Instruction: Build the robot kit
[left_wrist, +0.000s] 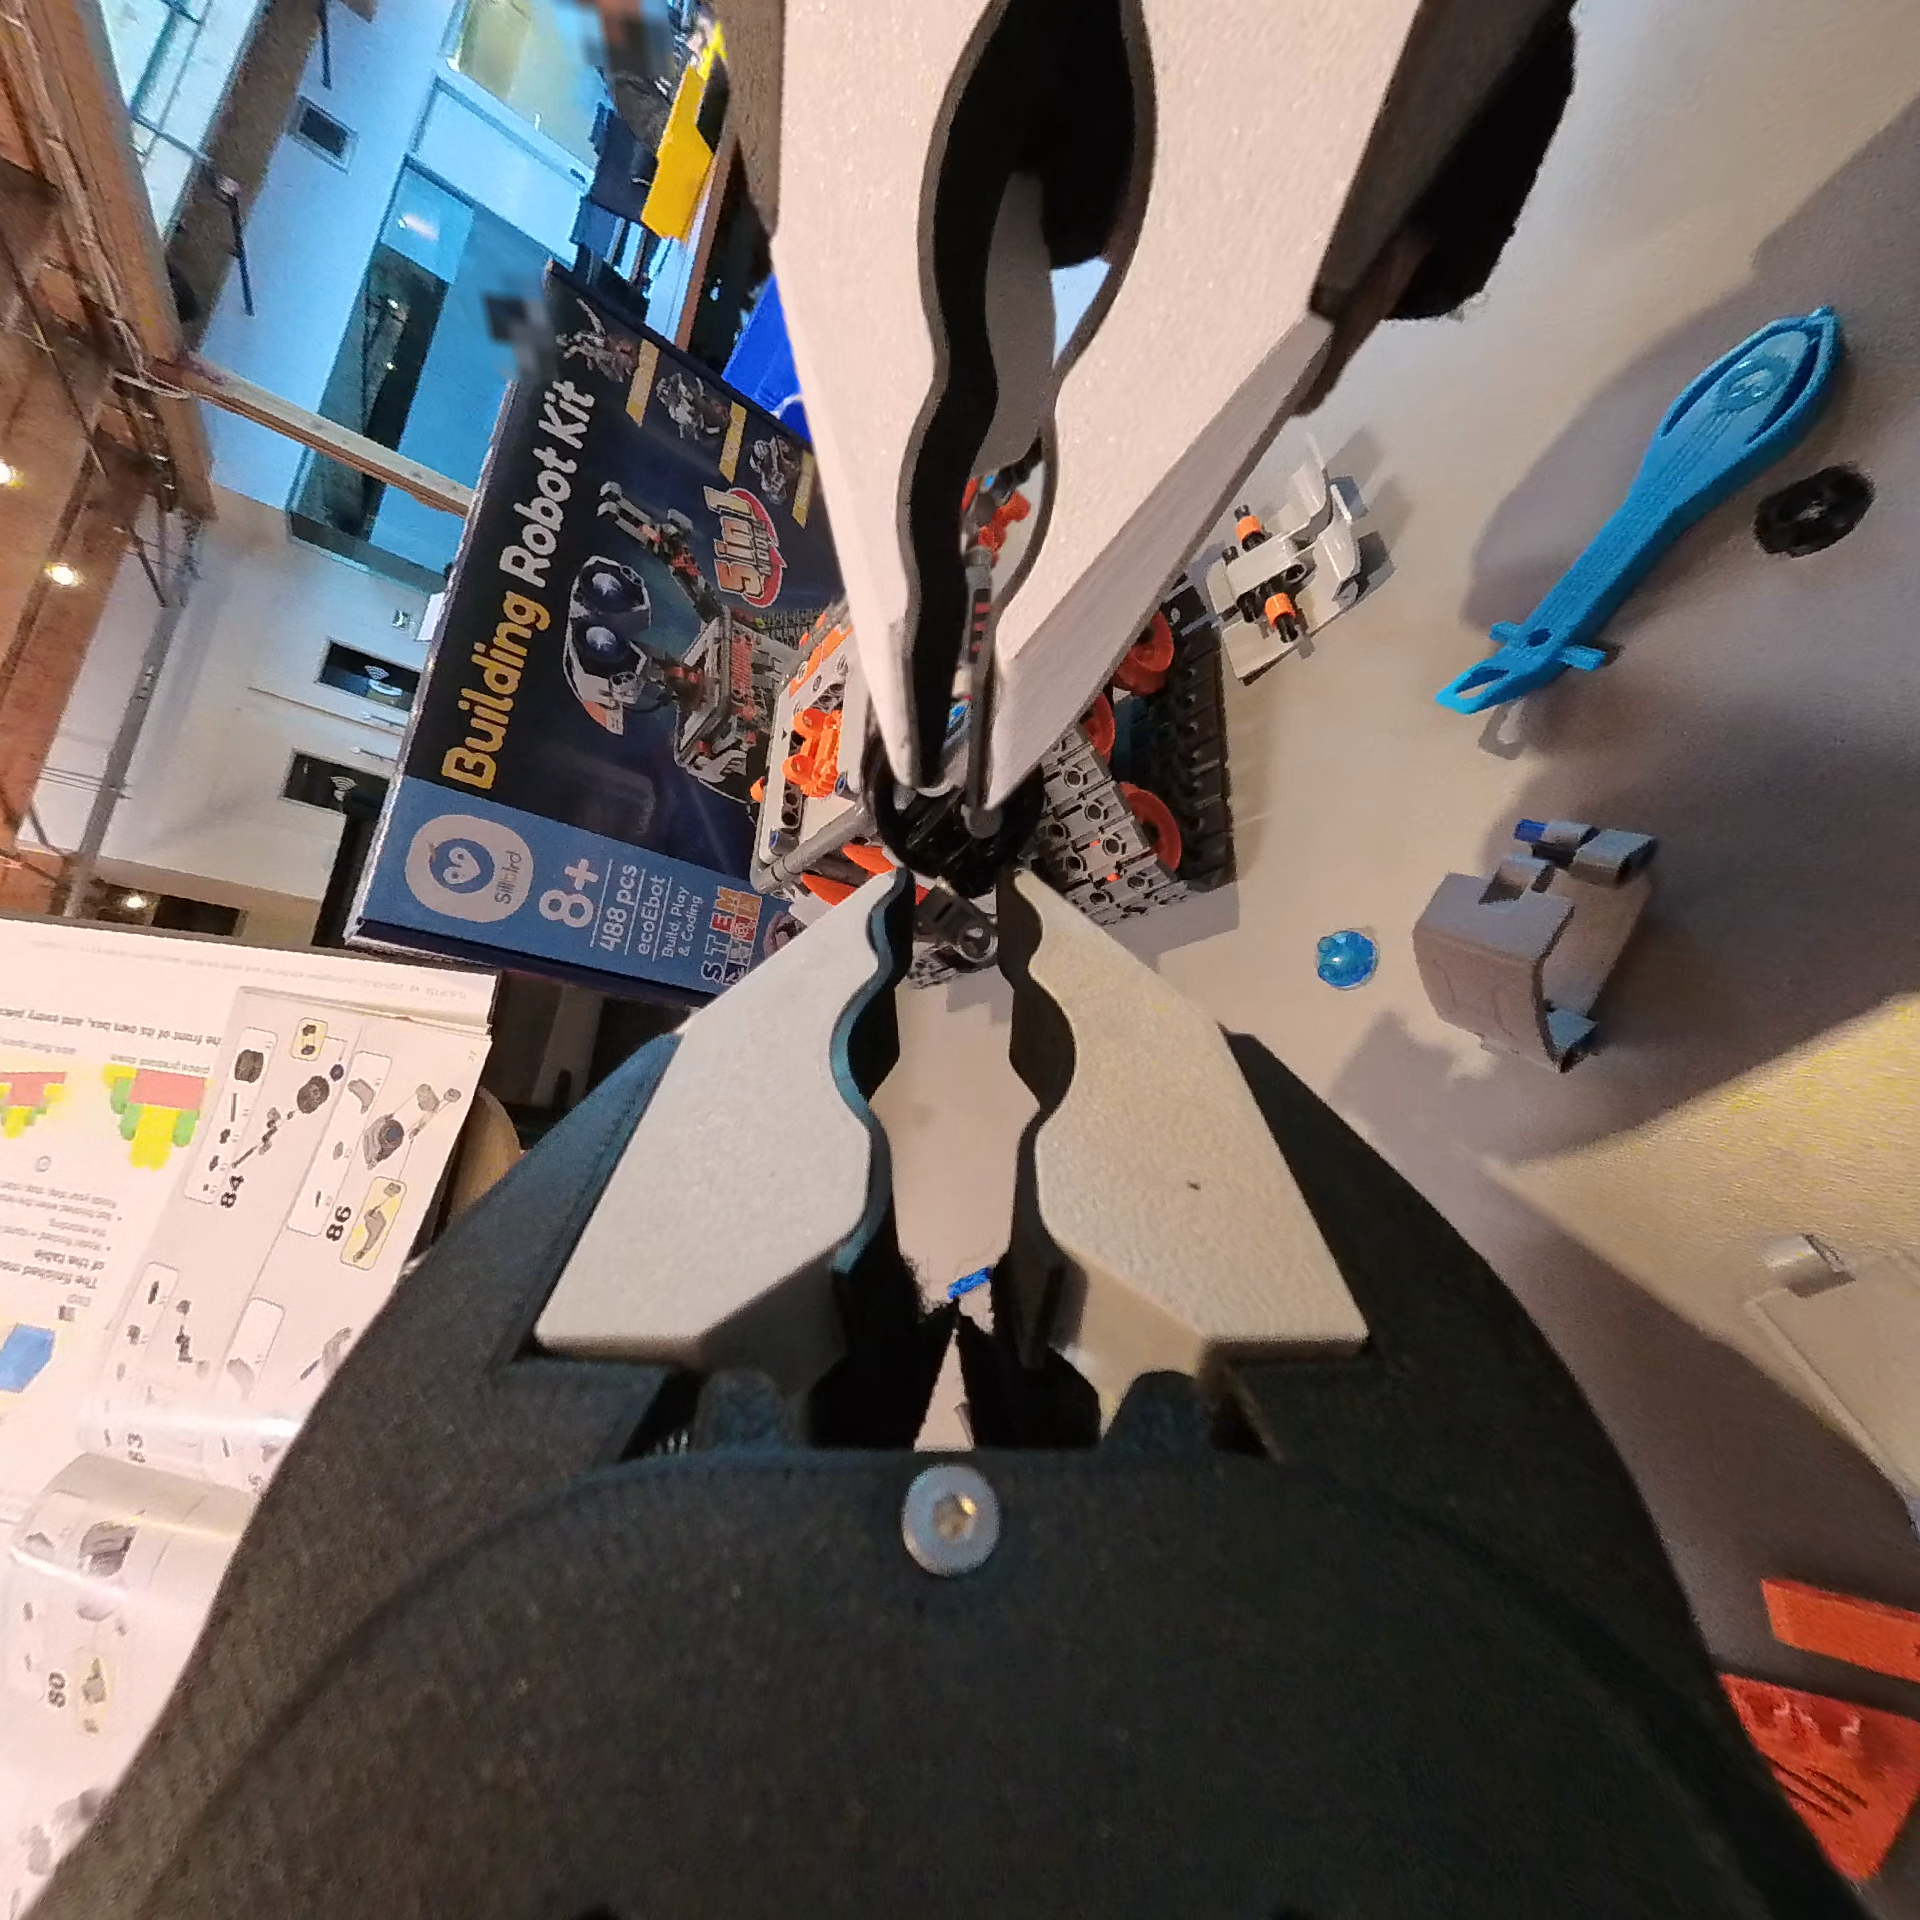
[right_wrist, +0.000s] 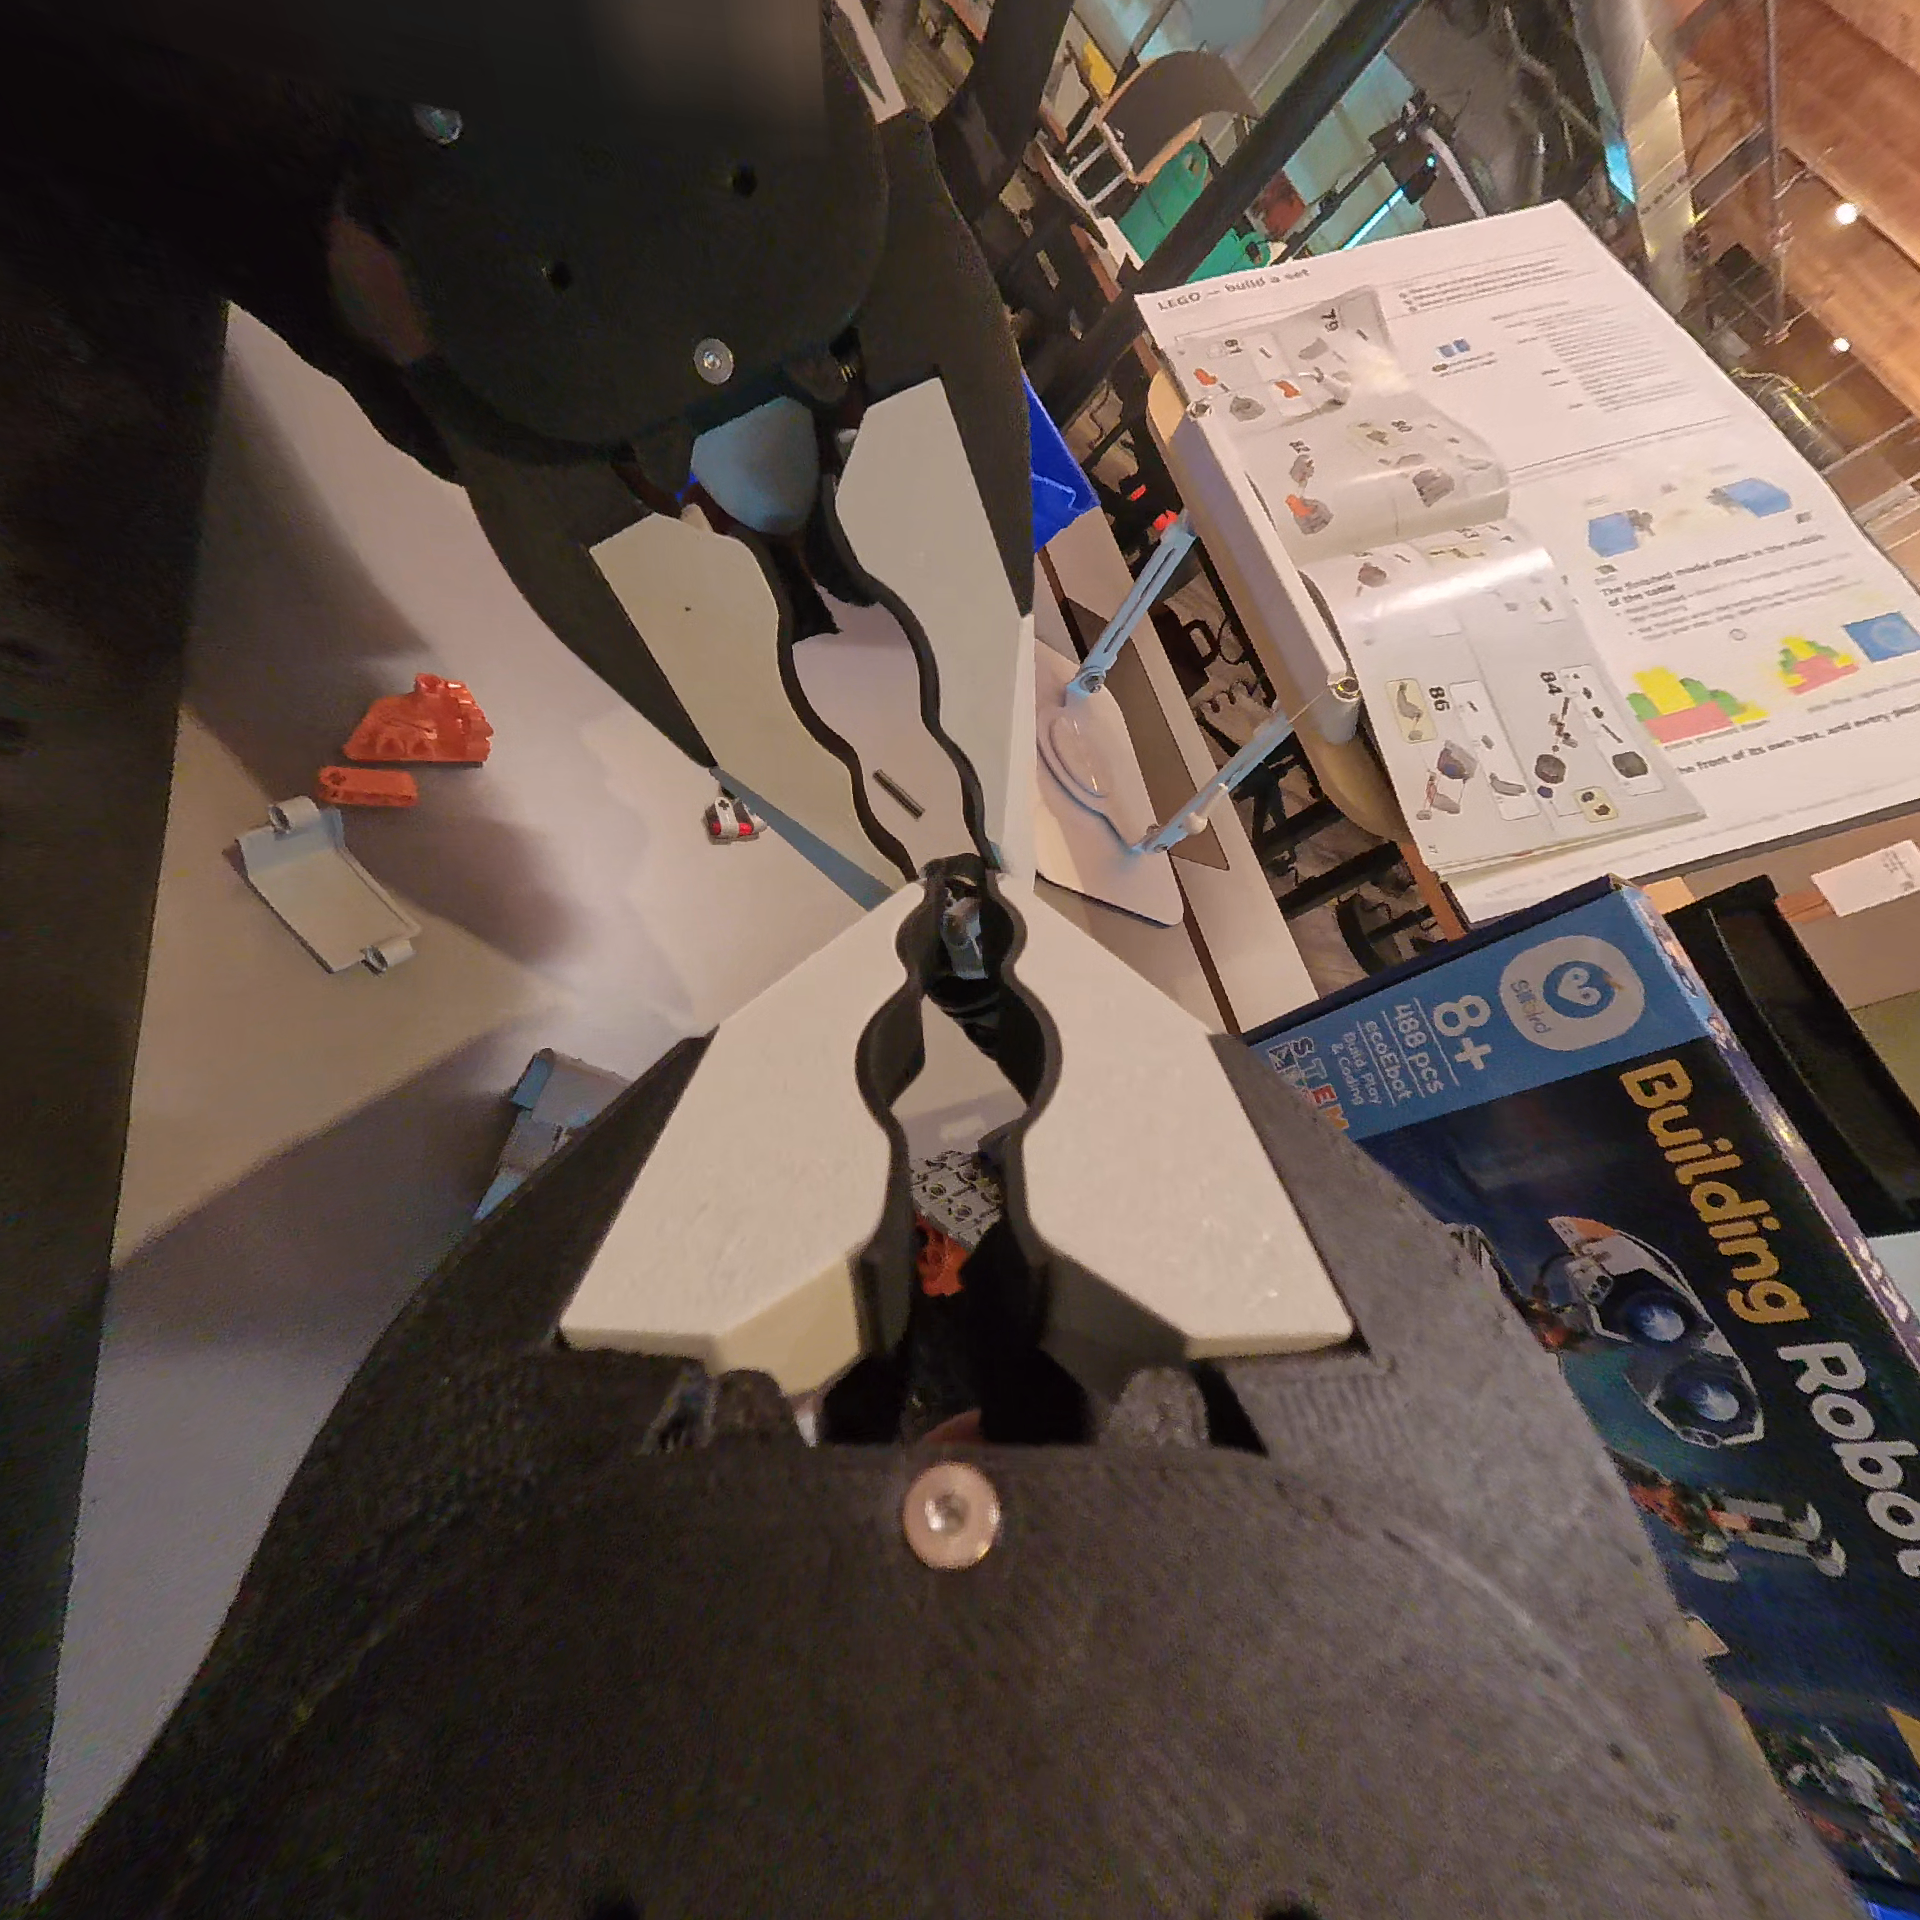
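My left gripper (left_wrist: 951, 891) and my right gripper (left_wrist: 943, 792) meet tip to tip above a grey tracked robot model (left_wrist: 1127, 774) with orange wheels. The right gripper, which comes in from the top of the left wrist view, is shut on a thin grey axle (left_wrist: 977, 623) with a black round piece (left_wrist: 935, 831) at its end. The left gripper's tips are closed on a small black connector (left_wrist: 951, 927) just below that piece. In the right wrist view the right gripper (right_wrist: 961, 896) holds the grey and black piece (right_wrist: 964, 935). The left gripper (right_wrist: 951, 860) touches it from above.
A blue kit box (left_wrist: 582, 665) and an open instruction booklet (left_wrist: 208, 1195) stand to the left. Loose on the white table are a blue lever tool (left_wrist: 1662, 499), a black gear (left_wrist: 1813, 509), a grey-white subassembly (left_wrist: 1299, 561), a grey panel part (left_wrist: 1517, 935) and orange parts (right_wrist: 416, 717). Less than 4 cm separates the two grippers' tips.
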